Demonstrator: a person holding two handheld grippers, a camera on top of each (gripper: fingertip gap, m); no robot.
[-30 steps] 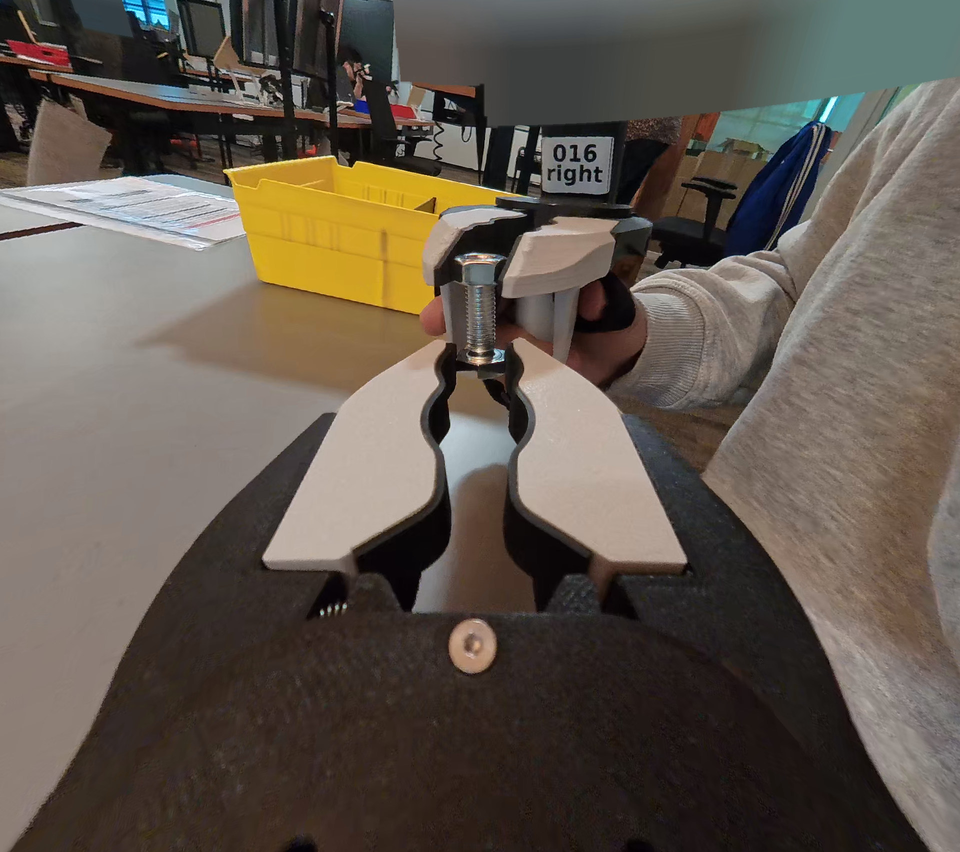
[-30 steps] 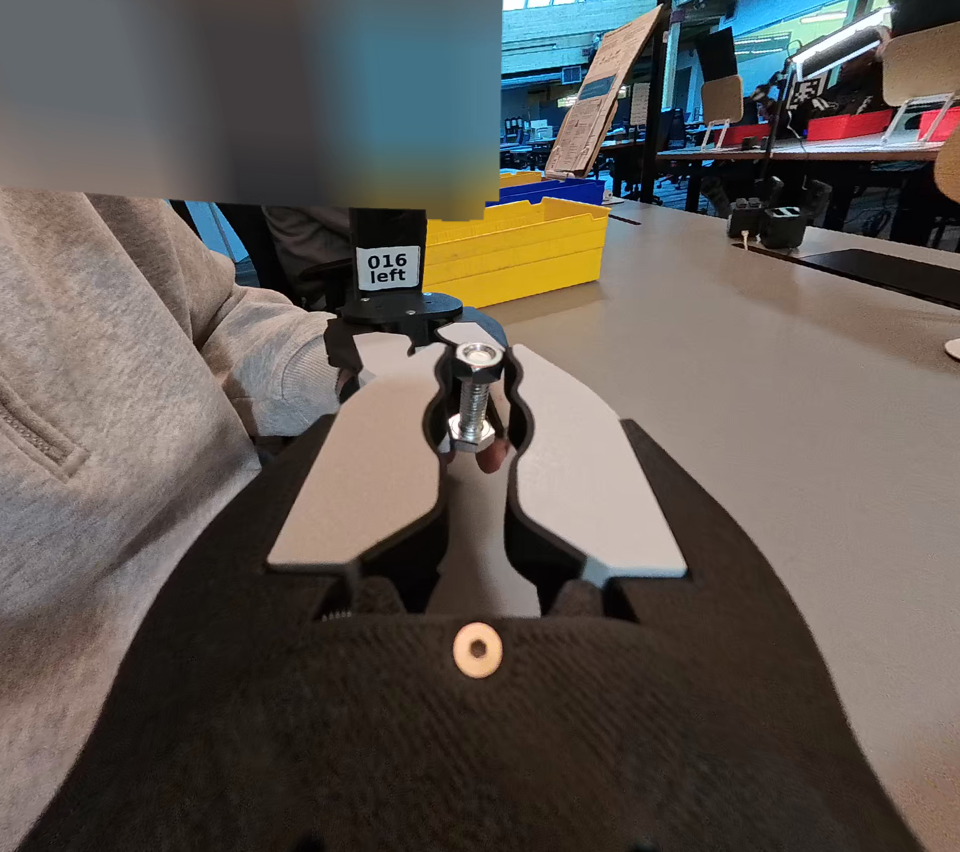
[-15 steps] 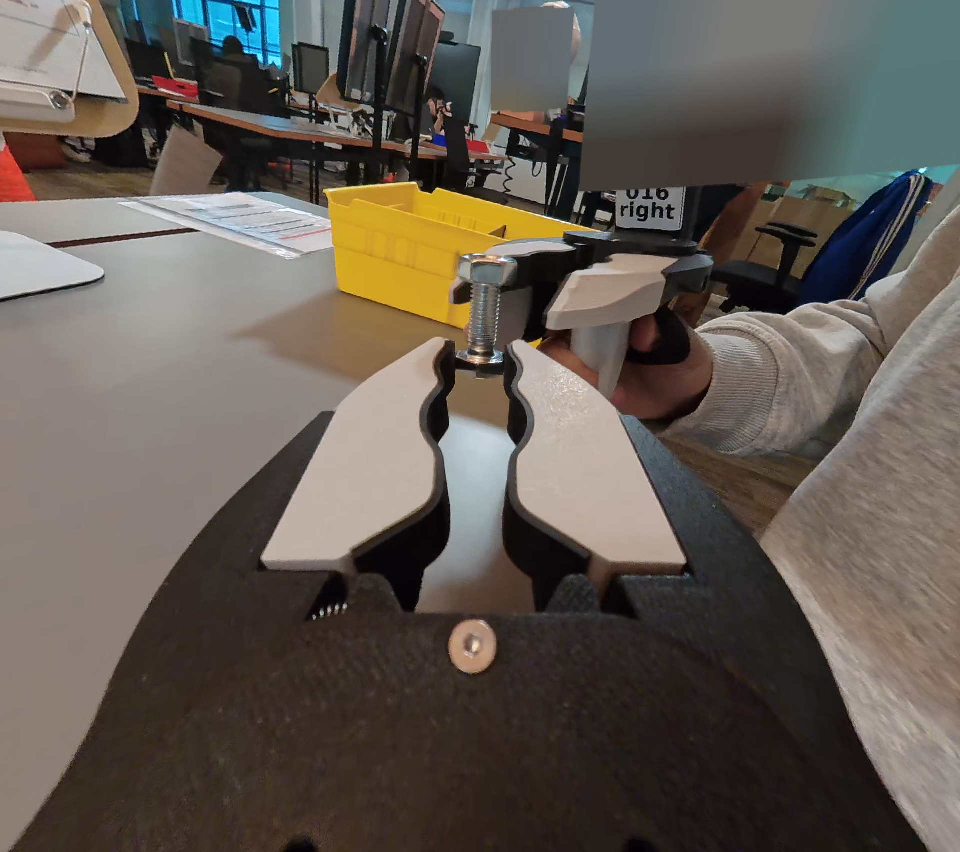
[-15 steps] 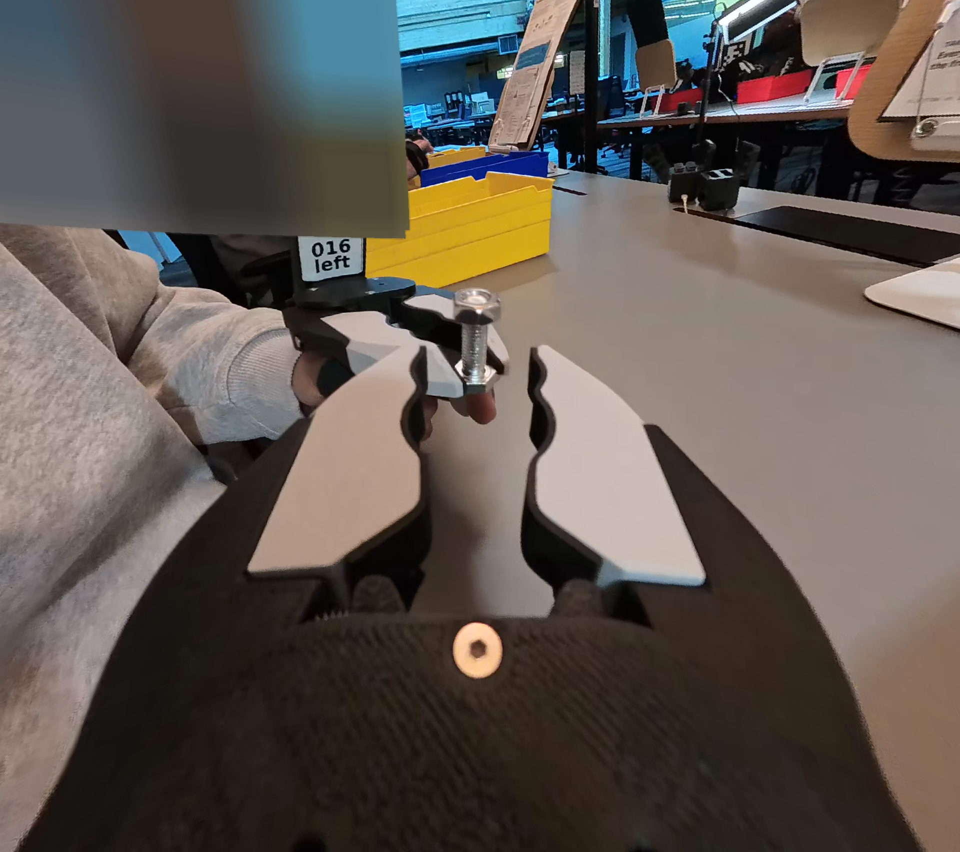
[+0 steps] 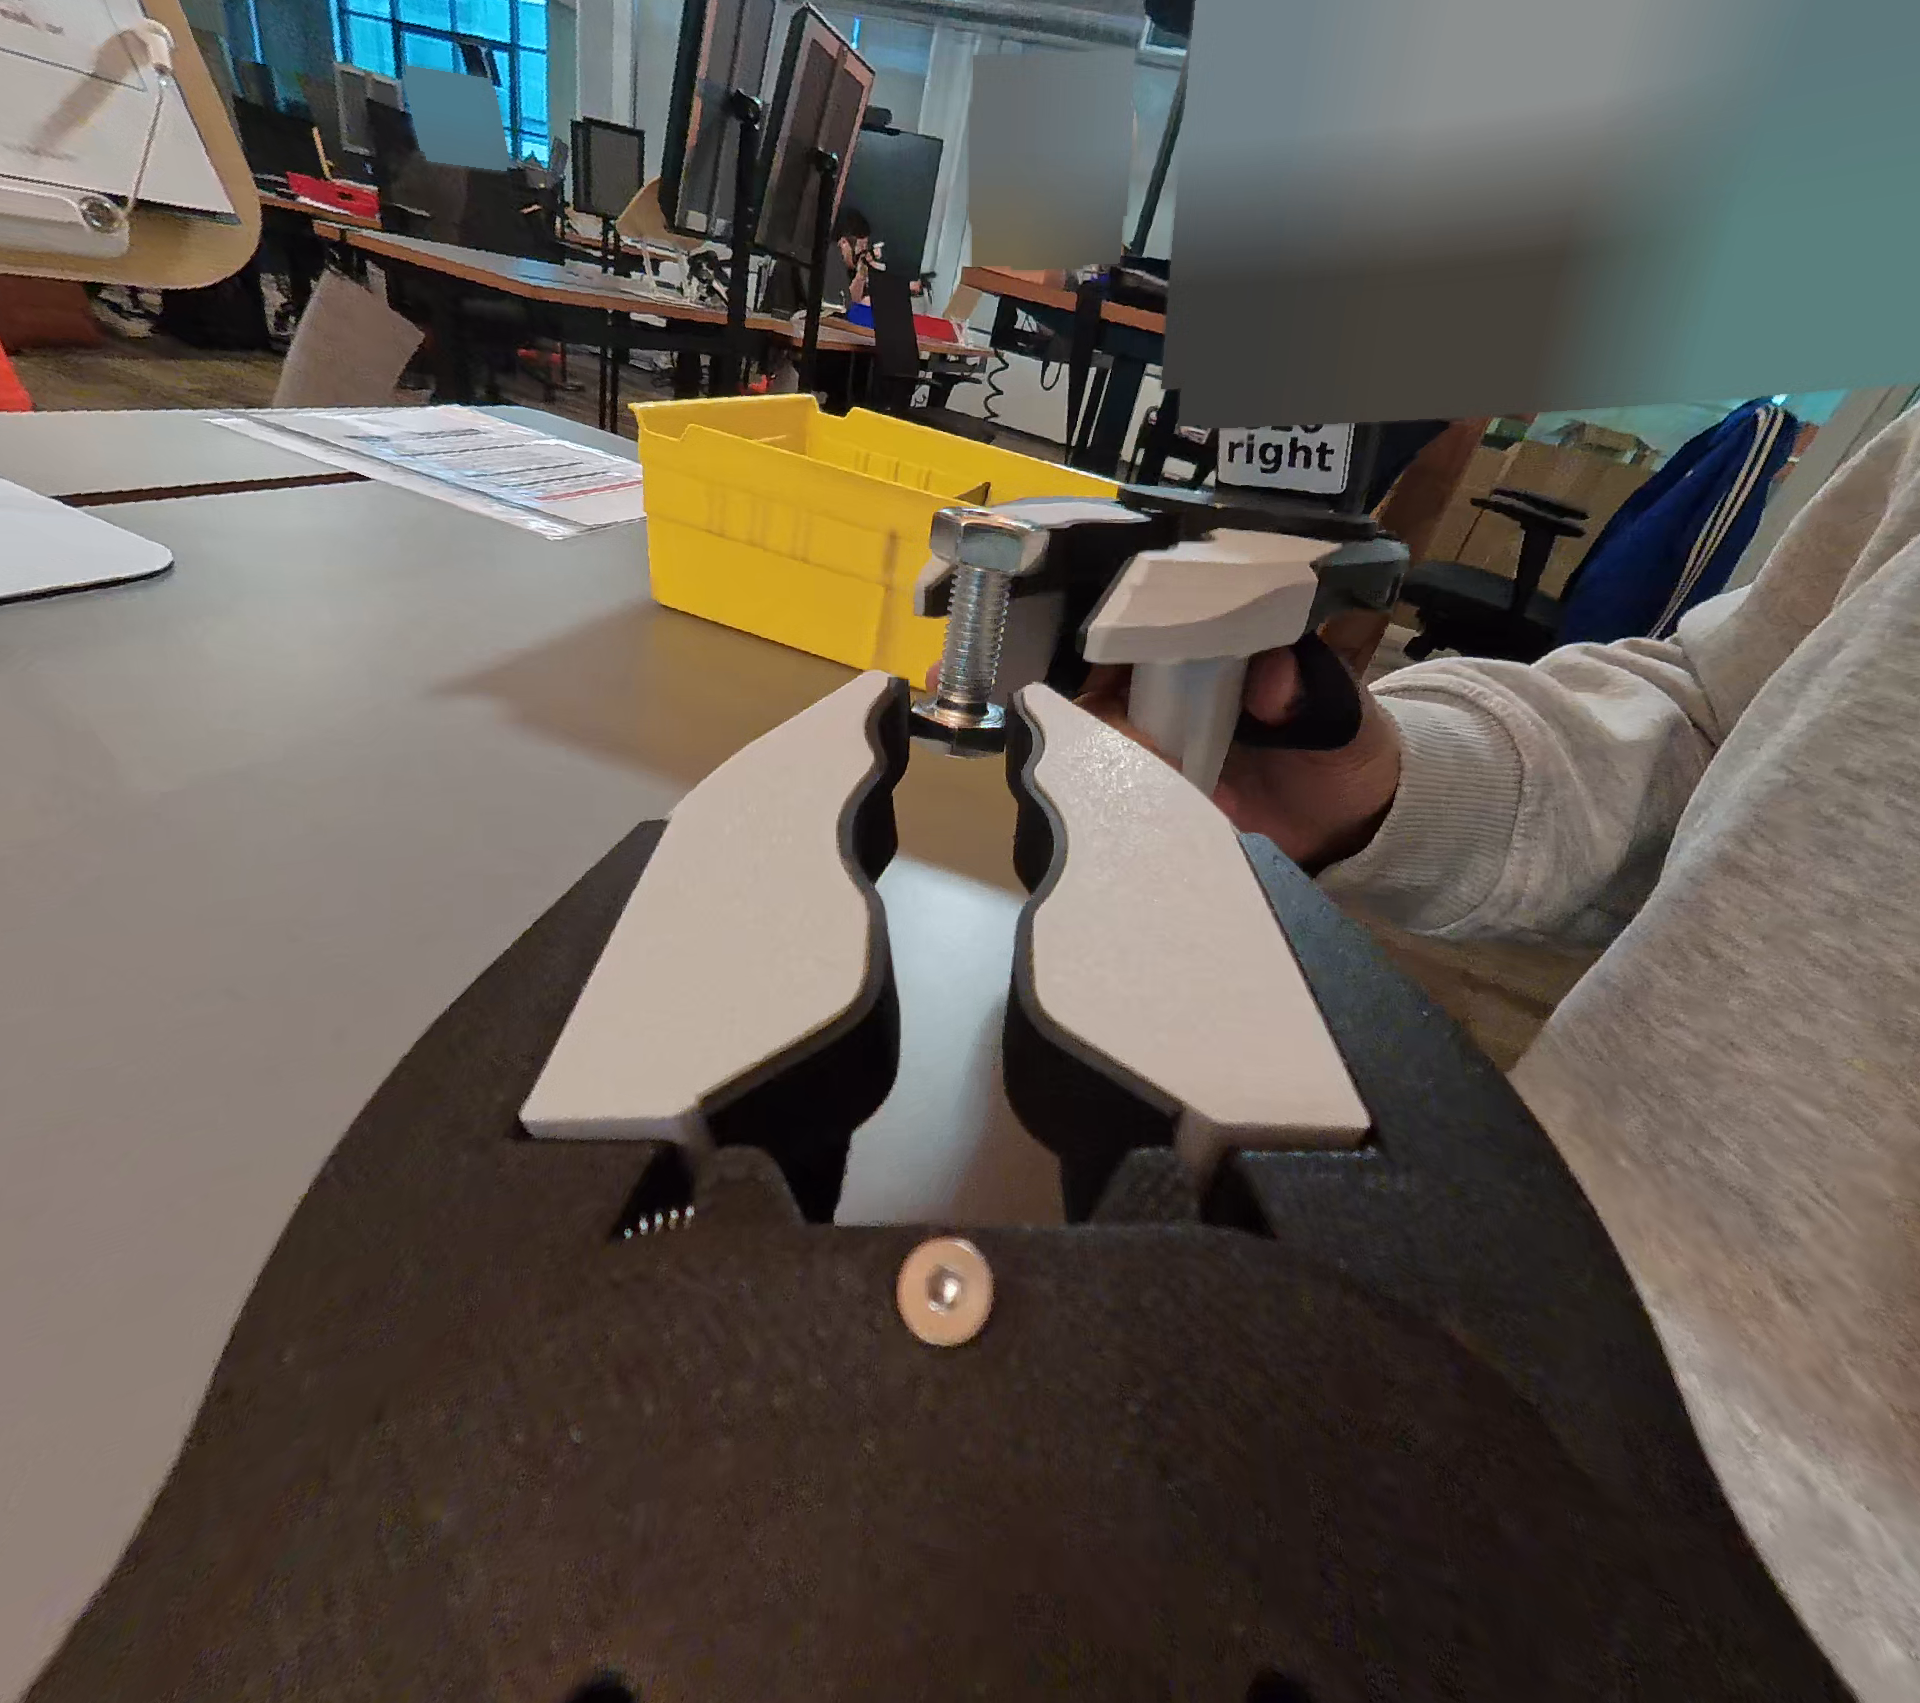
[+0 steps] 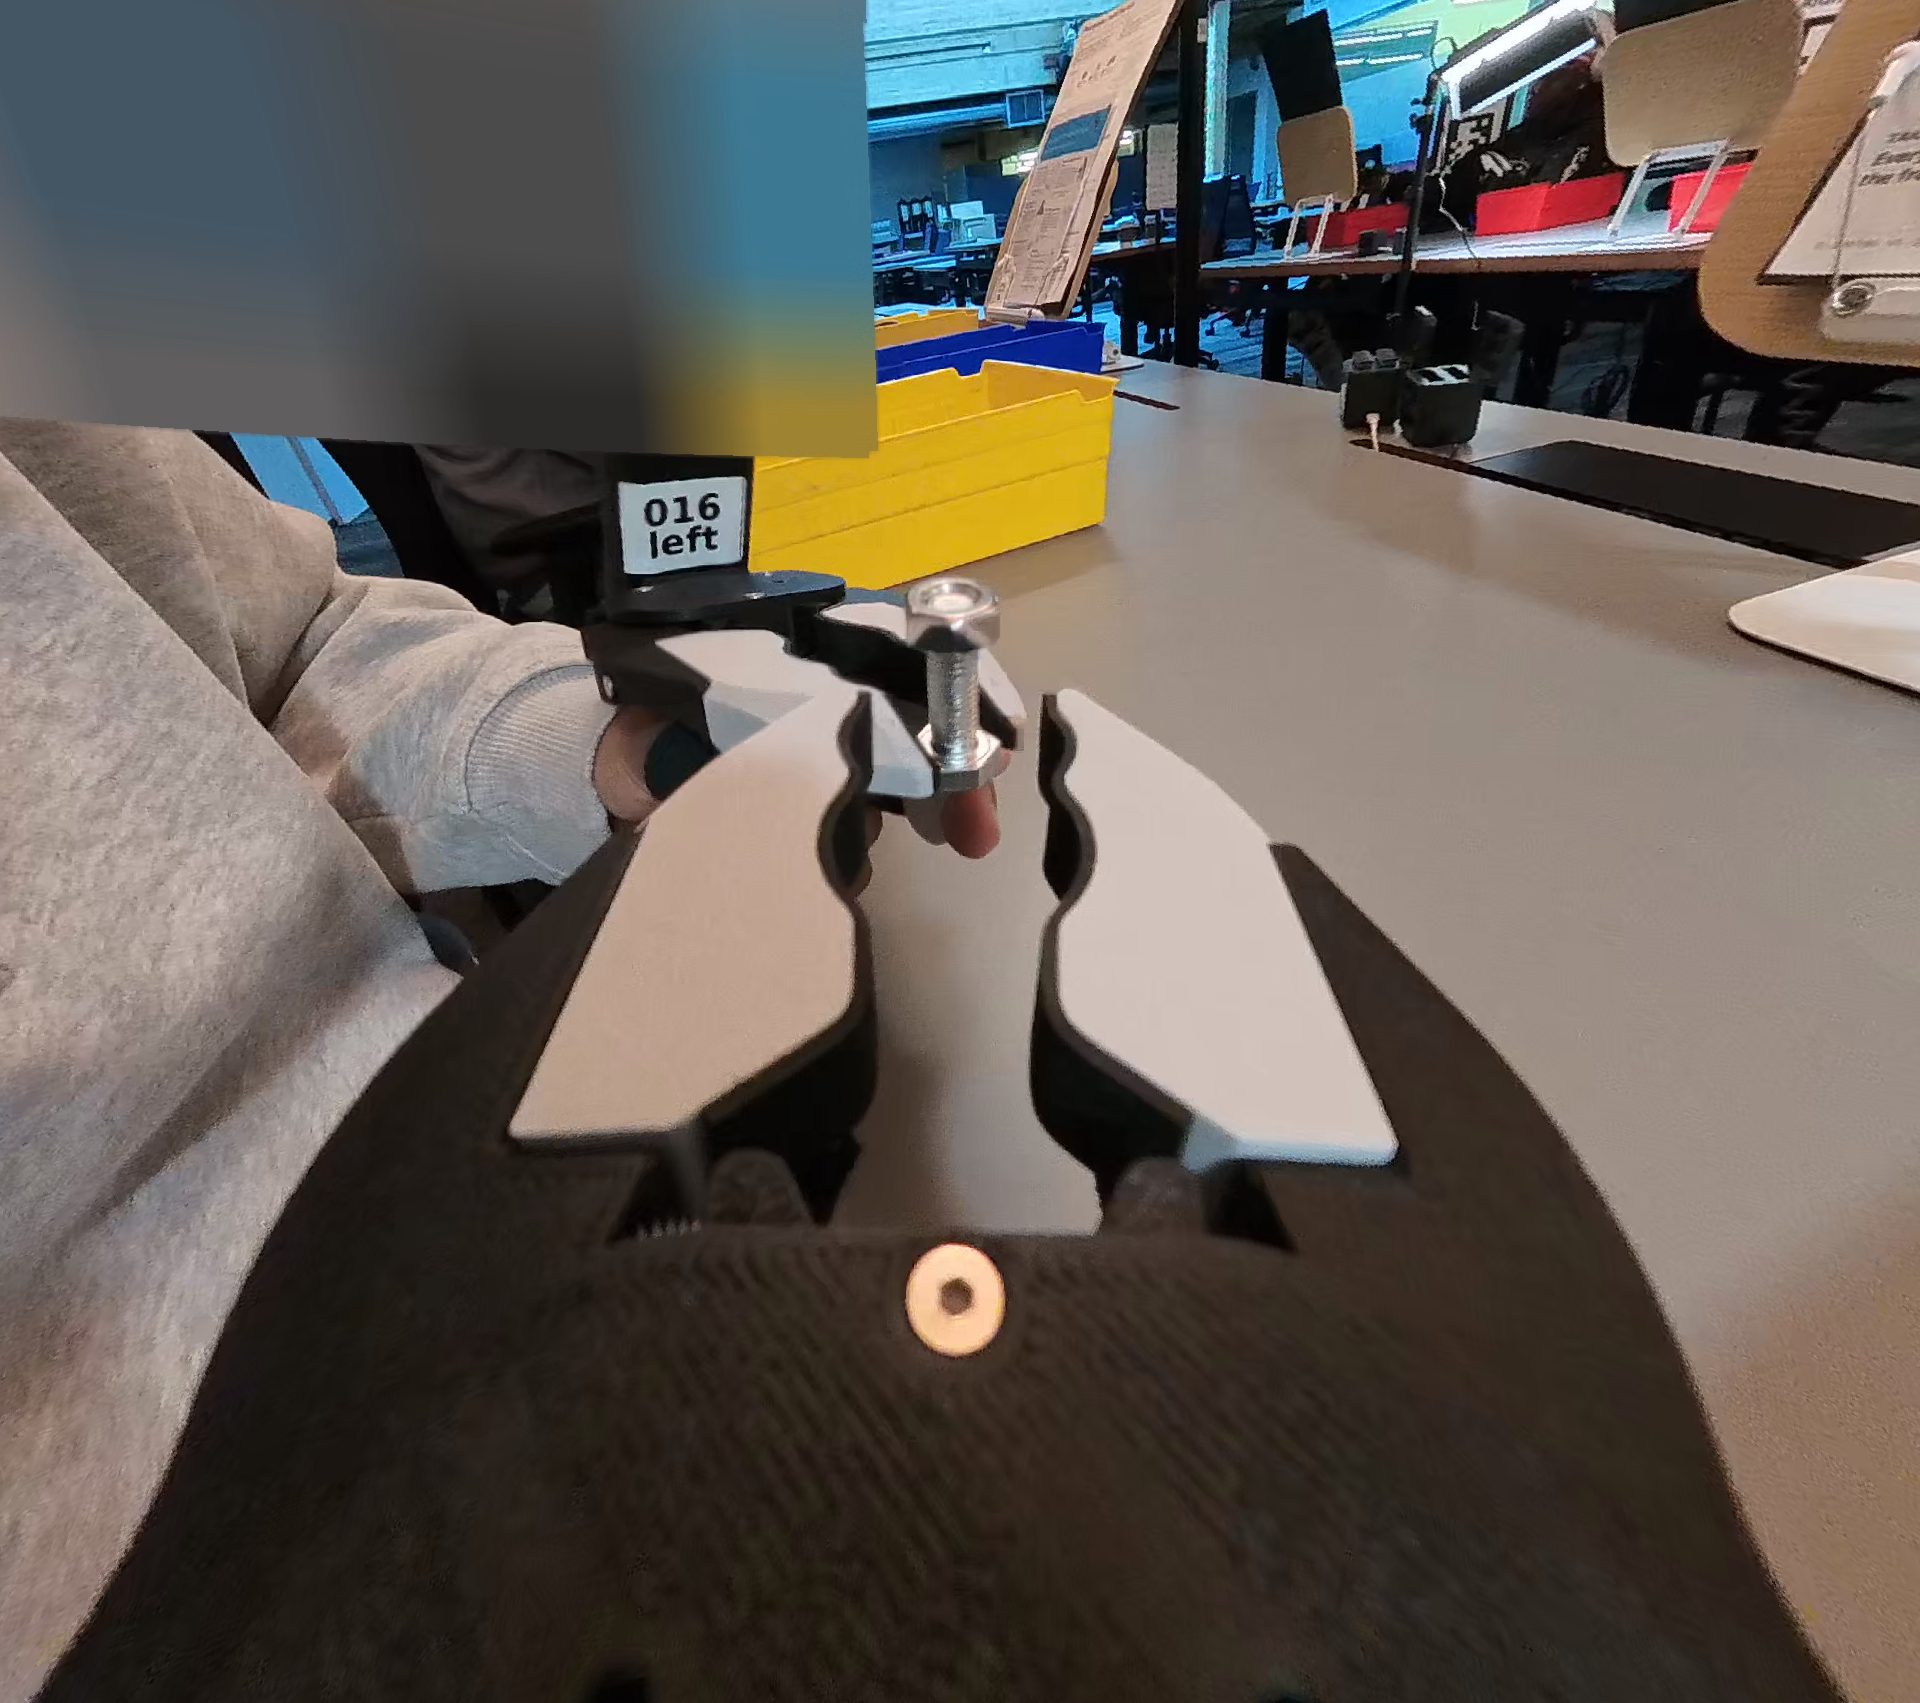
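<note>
The left tongs [image 5: 958,703] pinch the nut [image 5: 958,723] of an upright bolt [image 5: 977,614] above the desk [image 5: 312,770]. The right tongs [image 6: 951,718] stand parted just before it; a yellow bin [image 5: 790,541] sits beyond.

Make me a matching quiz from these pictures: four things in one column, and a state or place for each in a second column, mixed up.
Things:
1. left tool
2. right tool
3. bolt
4. bin

States:
A. yellow, standing on the table
B. open, holding nothing
C. upright, head on top
D. shut on the nut at the bolt's lower end

Pairs: 1-D, 2-B, 3-C, 4-A
</note>
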